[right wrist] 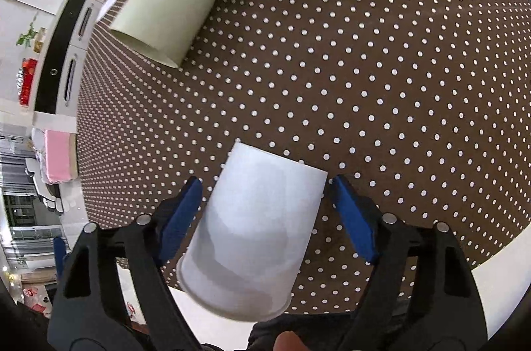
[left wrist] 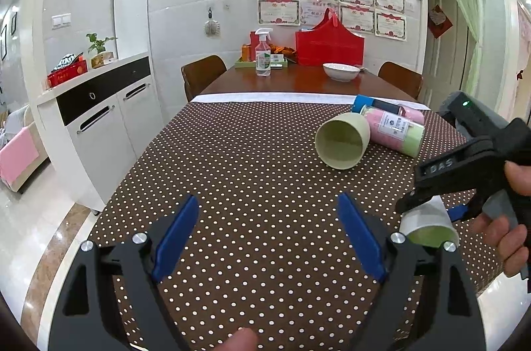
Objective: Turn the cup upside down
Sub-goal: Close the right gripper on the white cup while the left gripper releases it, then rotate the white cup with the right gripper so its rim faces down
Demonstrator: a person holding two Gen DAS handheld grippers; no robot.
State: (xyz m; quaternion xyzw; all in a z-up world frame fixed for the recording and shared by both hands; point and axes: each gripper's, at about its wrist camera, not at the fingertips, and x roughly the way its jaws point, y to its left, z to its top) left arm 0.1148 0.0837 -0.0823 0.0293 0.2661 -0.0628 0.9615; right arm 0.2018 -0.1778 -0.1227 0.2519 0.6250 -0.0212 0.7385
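Note:
A white paper cup [right wrist: 252,238] lies on its side on the dotted tablecloth [right wrist: 365,85] near the front edge, its base pointing away and its mouth toward the camera. My right gripper [right wrist: 265,185] is open, with its blue fingers [right wrist: 181,218] on either side of the cup, apart from it. In the left wrist view the same cup [left wrist: 428,225] shows its green inside under the right gripper [left wrist: 431,211]. A pale green cup [left wrist: 341,140] lies on its side farther back; it also shows in the right wrist view [right wrist: 169,9]. My left gripper [left wrist: 268,218] is open and empty above the cloth.
A pink and green bottle [left wrist: 395,130] lies on its side behind the green cup, touching it. A white bowl [left wrist: 341,71], a spray bottle [left wrist: 263,54] and a red bag [left wrist: 328,47] stand on the far wooden table. A white cabinet [left wrist: 99,118] stands to the left.

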